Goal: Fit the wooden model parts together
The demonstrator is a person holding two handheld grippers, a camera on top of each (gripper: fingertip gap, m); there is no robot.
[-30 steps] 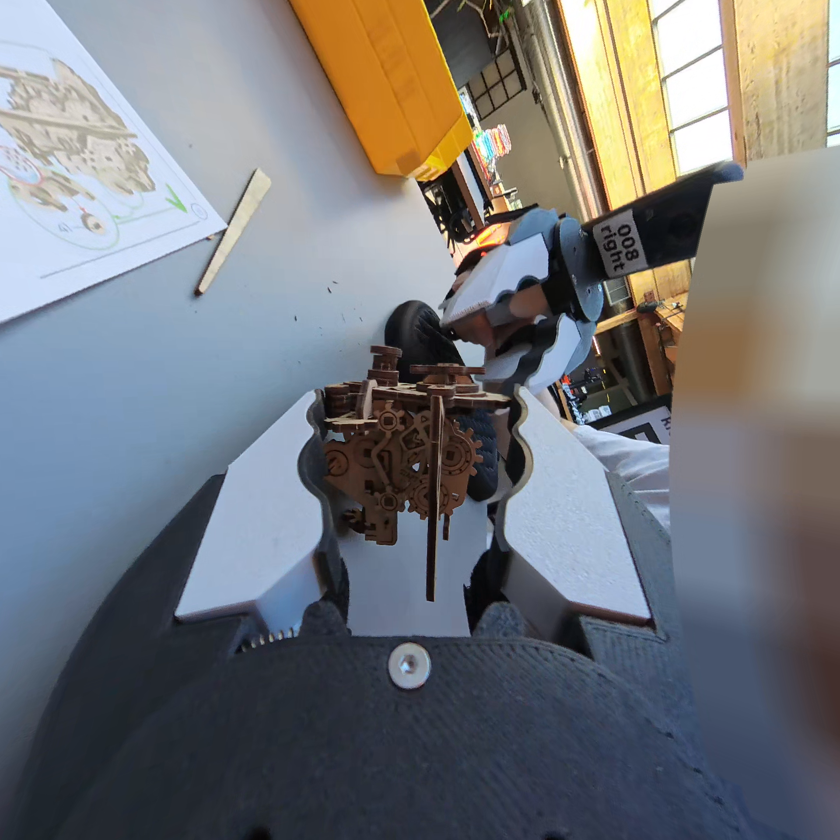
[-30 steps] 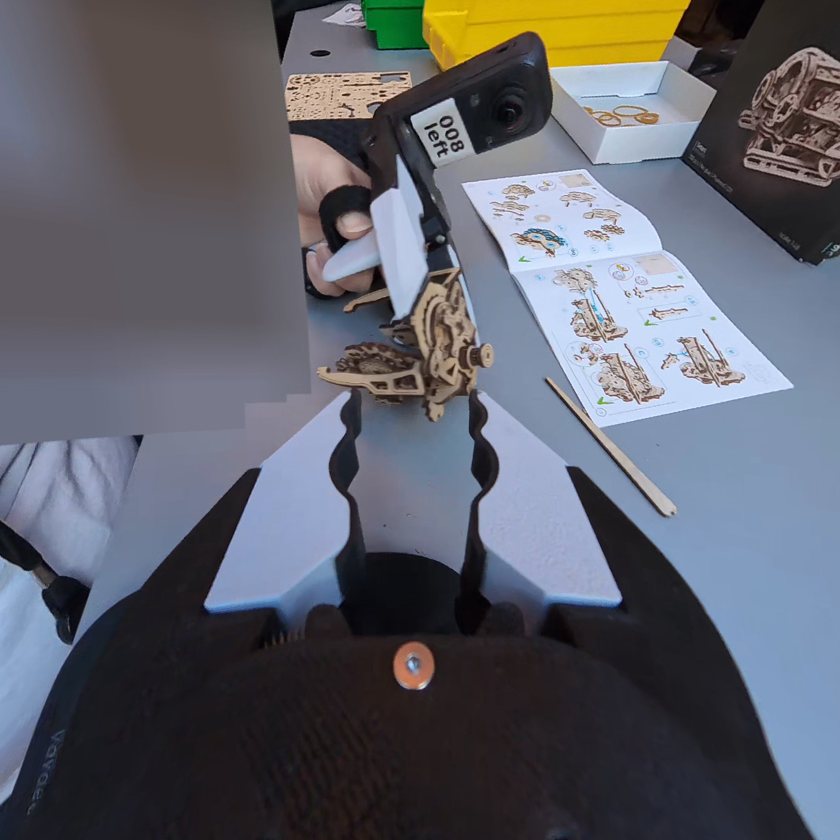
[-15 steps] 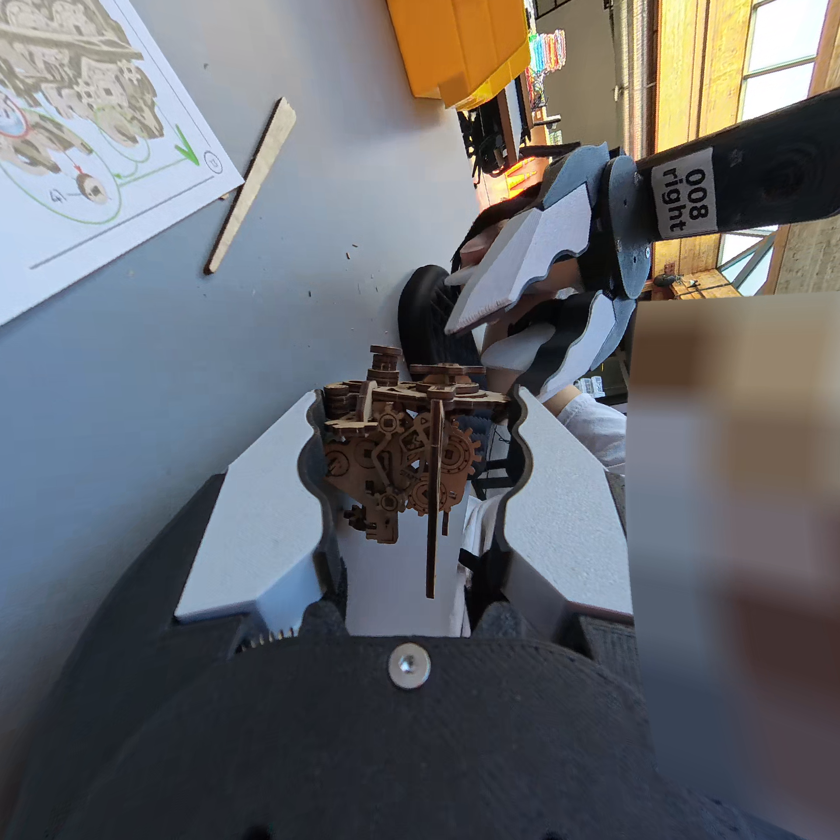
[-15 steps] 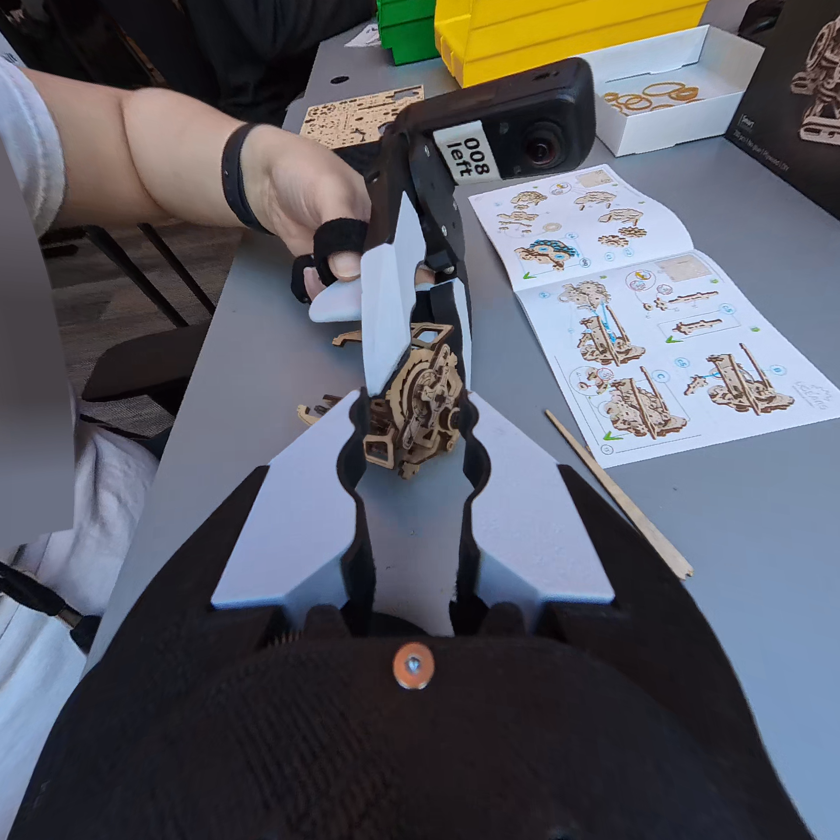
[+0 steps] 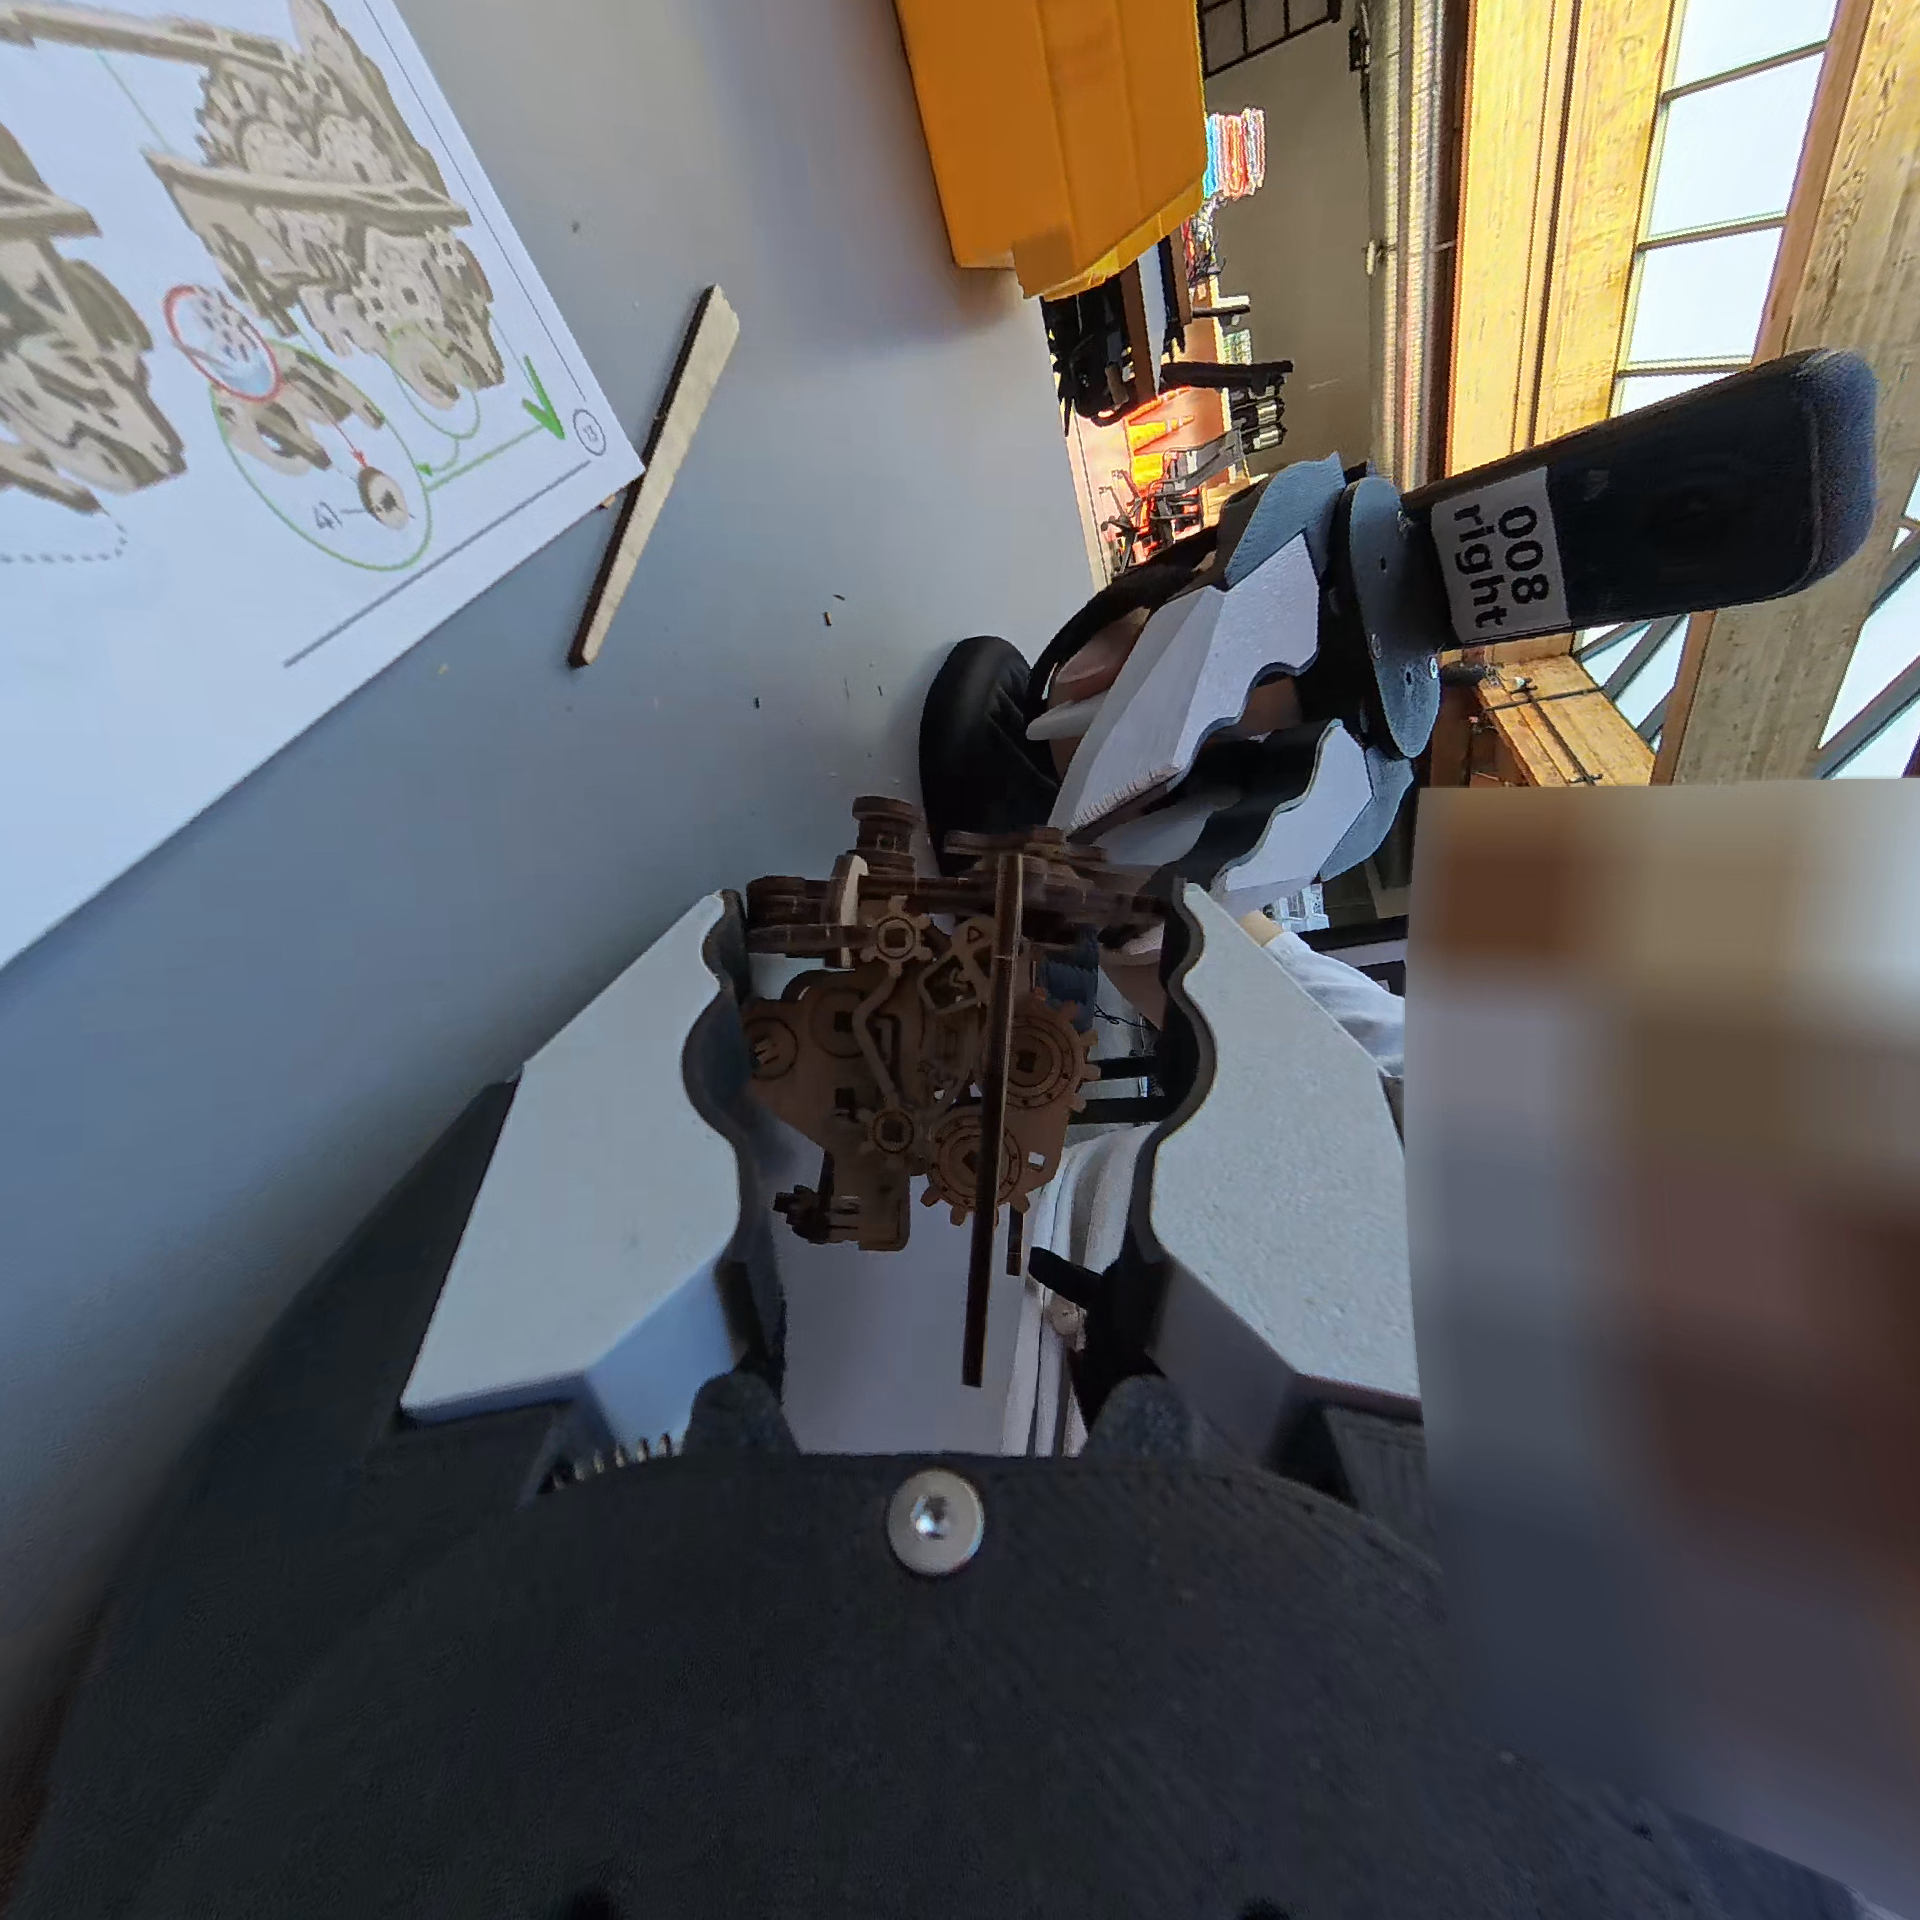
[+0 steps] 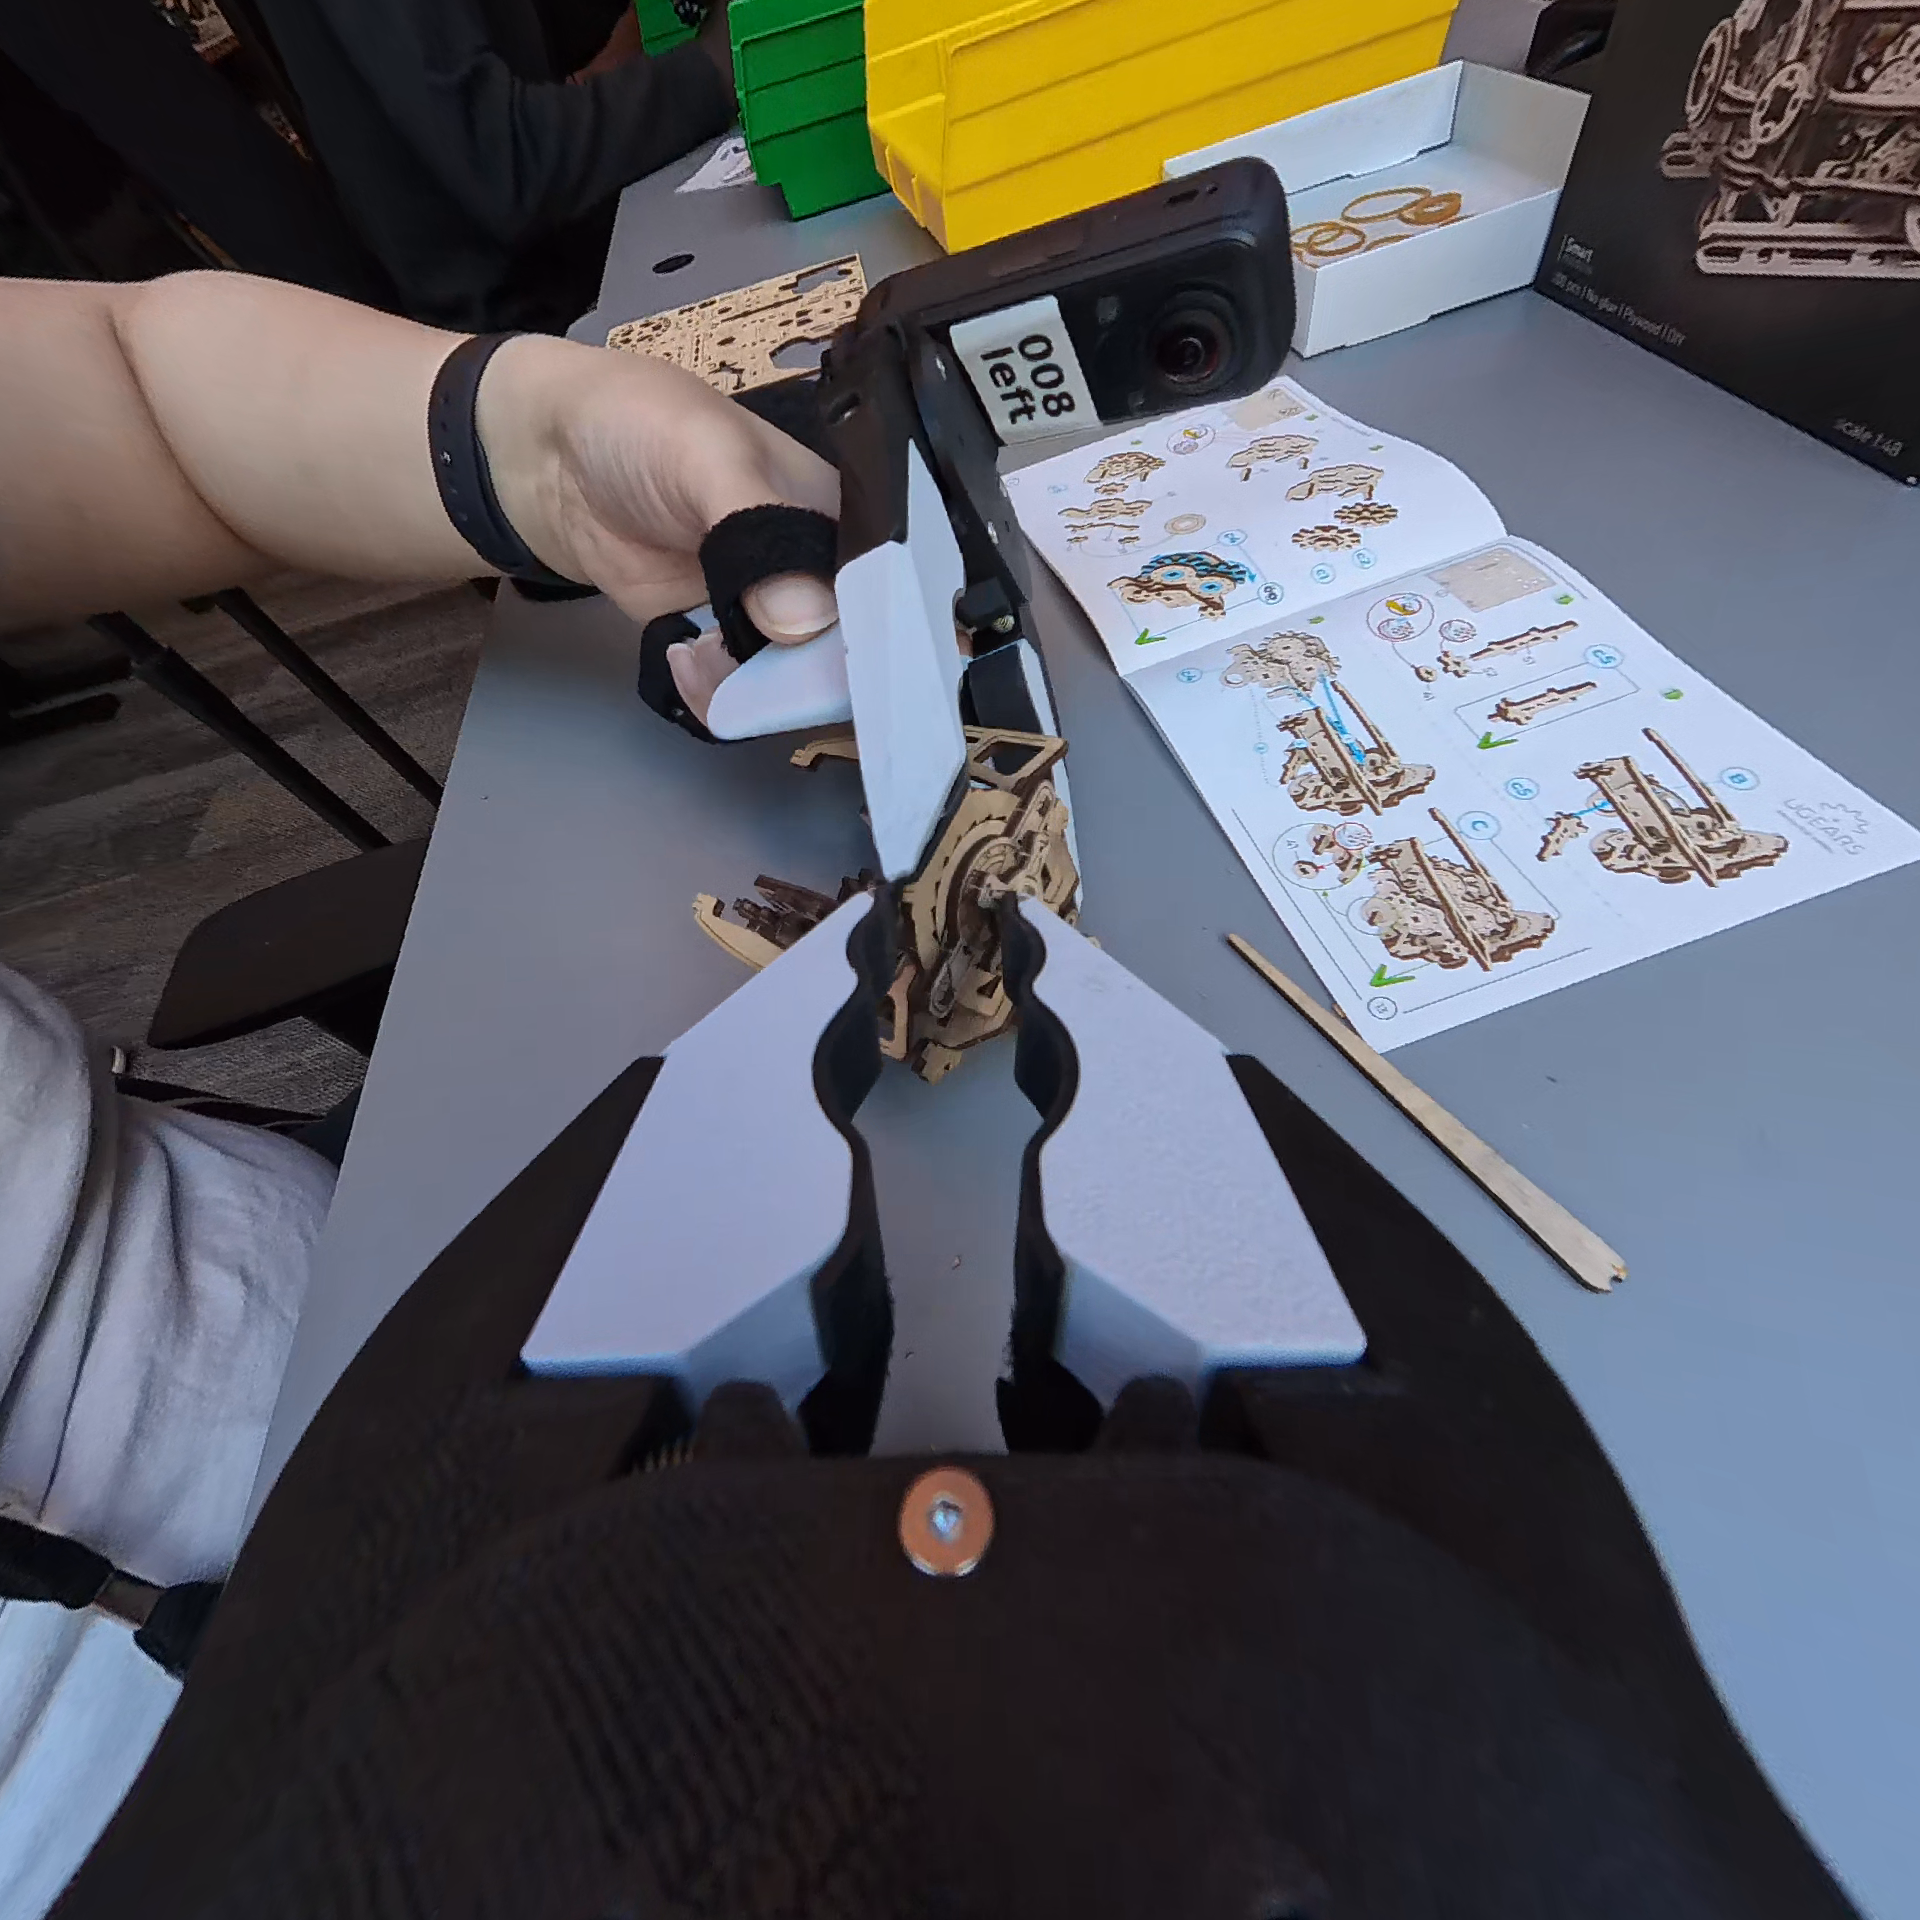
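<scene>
Right wrist view: I keep my left gripper (image 6: 966, 831) clamped on the gear assembly (image 6: 977, 914) so my right gripper's (image 6: 940, 914) jaws, slightly apart, can pinch its shaft.

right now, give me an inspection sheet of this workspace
surface: grey table, a few wood crumbs
job's things: wooden model clamped in the left tool; loose part lying behind it
clutter: instructions, wood strip, parts sheet, white tray of rubber bands, yellow bin, green bin, kit box
grippers: left tool shut on model; right tool tips around a peg on the model, contact unclear
cables: nothing seen
surroundings: windows, timber wall
</scene>
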